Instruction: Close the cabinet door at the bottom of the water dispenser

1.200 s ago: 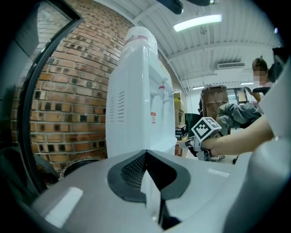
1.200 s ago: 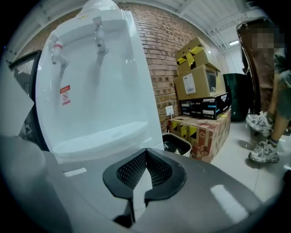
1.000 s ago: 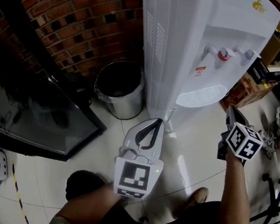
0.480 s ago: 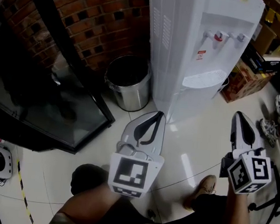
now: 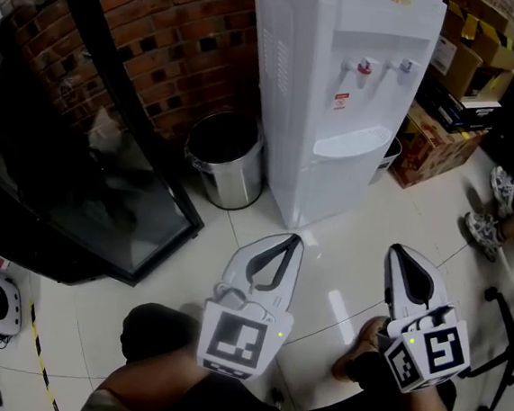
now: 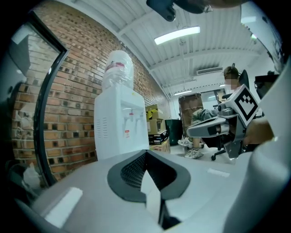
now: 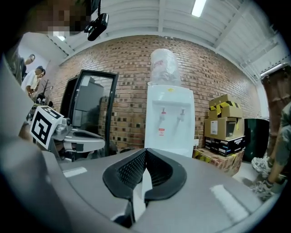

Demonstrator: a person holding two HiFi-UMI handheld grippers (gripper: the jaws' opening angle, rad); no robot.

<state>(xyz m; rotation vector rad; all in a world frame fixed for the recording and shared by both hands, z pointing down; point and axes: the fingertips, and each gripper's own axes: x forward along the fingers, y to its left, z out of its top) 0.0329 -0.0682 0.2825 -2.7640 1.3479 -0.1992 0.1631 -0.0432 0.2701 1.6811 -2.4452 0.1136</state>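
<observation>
The white water dispenser [image 5: 340, 91] stands against the brick wall, and its bottom cabinet door [image 5: 329, 187] lies flush with the body. My left gripper [image 5: 292, 240] and right gripper [image 5: 397, 251] hover side by side over the tiled floor, a short way in front of it and pointing at it. Both are shut with nothing between their jaws. In the left gripper view the dispenser [image 6: 120, 129] rises beyond the closed tips of the left gripper [image 6: 146, 152], and the right gripper [image 6: 213, 127] shows at the right. The right gripper view frames the dispenser [image 7: 169, 120] straight ahead of the right gripper [image 7: 145, 150].
A steel bin [image 5: 225, 163] sits left of the dispenser, with a dark glass-door unit [image 5: 76, 201] further left. Cardboard boxes [image 5: 455, 70] are stacked to the right. Another person's shoes [image 5: 485, 227] and an office chair base [image 5: 506, 346] are at the right edge.
Both grippers have drawn back from the dispenser. The right one moved from beside the lower cabinet down to the floor area next to the left gripper.
</observation>
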